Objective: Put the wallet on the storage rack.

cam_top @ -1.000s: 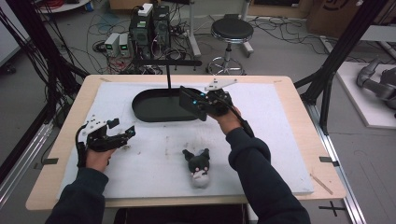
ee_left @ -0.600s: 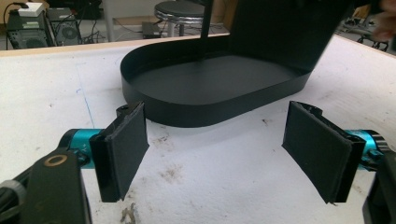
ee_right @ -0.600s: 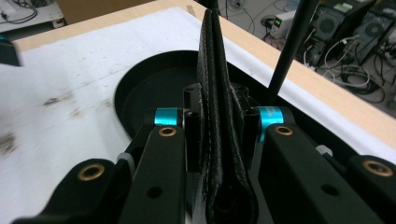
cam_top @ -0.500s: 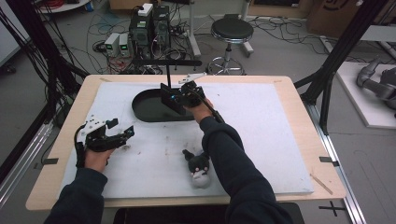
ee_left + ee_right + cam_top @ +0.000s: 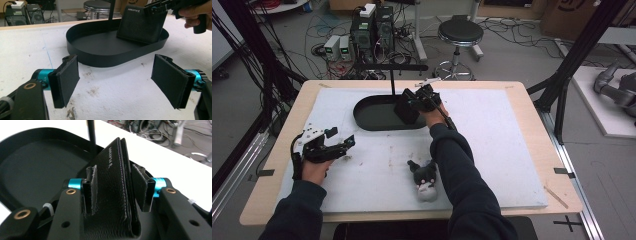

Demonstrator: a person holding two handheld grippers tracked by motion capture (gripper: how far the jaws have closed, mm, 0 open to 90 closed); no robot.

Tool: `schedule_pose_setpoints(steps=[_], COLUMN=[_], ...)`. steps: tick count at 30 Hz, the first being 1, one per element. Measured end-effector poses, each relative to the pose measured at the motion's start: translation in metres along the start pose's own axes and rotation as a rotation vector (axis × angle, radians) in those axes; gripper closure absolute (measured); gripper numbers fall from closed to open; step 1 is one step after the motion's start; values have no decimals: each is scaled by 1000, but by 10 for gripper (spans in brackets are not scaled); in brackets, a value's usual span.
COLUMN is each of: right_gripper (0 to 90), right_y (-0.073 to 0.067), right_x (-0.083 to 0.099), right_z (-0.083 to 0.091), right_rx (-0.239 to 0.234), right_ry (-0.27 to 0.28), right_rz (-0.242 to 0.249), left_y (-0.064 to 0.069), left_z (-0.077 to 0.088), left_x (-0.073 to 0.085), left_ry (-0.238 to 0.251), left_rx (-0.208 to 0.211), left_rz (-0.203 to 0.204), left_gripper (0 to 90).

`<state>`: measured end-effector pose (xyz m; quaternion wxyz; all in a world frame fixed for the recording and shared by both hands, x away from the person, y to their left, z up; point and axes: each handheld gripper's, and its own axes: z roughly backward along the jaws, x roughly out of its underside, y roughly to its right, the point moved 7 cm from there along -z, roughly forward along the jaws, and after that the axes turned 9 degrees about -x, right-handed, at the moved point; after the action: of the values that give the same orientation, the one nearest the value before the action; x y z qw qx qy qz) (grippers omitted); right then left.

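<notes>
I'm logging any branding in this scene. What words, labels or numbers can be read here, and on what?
Small pale lettering along the top edge of the black wallet in the right gripper: too small and blurred to read for certain.
Black cross marks on the floor: signs, no wording.
Nothing readable on the black tray, the plush toy or the electronics boxes.

This is a robotics lab or test workshop rather than a home. A wooden table [image 5: 532,150] with a white mat [image 5: 507,150] stands on a bare grey floor [image 5: 607,165], framed by black metal struts [image 5: 579,47]. At twelve o'clock beyond the table, loose cables [image 5: 512,27] sprawl around a round black stool [image 5: 460,34]. At eleven o'clock sit stacked electronics boxes [image 5: 372,27], and at two o'clock a grey robot arm [image 5: 617,87] lies on a white platform.
</notes>
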<state>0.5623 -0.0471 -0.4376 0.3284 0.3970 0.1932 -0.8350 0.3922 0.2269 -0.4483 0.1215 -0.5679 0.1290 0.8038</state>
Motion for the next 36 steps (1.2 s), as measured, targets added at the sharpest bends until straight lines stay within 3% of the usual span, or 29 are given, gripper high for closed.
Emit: schedule_pose_setpoints(steps=[4,7,9,11,13,16,20,22,23,26,28,30,32,34,36], right_gripper=[610,578,561,495,344,324,315,315,314,279,281,279,277,242,242], right_y=[9,8,7,5,6,10,17,20,22,30,34,38,42,45,44], right_x=[8,15,15,12,9,9,16,20,24,37,46,57,66,77,87], right_z=[0,-6,-7,-4,3,21,50,68,78,103,122,140,157,170,182], right_rx=[16,-25,-24,-57,-37,-32,-39,-43,-44,-36,-23,-6,8,21,22], right_ry=[-42,-69,-69,-55,-33,-15,-46,-6,9,-36,5,-19,24,-9,30], right_rz=[-17,-46,-29,-25,-13,0,12,21,15,-7,31,24,35,18,27], left_y=[0,0,0,-1,-1,-1,0,0,0,-1,-1,-1,-1,-1,-1], left_z=[0,0,0,0,0,0,0,0,0,0,0,0,-1,0,0], left_x=[0,0,0,0,0,1,0,0,0,0,0,0,0,0,0], left_ry=[-1,-1,0,-1,1,-2,-2,-1,-1,-1,2,2,0,-3,0], left_rx=[-1,-1,-1,-2,1,0,-1,-2,-3,-4,-1,-1,-3,-2,0], left_rz=[-1,-1,1,1,4,1,-1,-3,-2,0,10,10,14,14,17], left_gripper=[218,218,218,218,218,218,218,218,218,218,220,221,221,221,221])
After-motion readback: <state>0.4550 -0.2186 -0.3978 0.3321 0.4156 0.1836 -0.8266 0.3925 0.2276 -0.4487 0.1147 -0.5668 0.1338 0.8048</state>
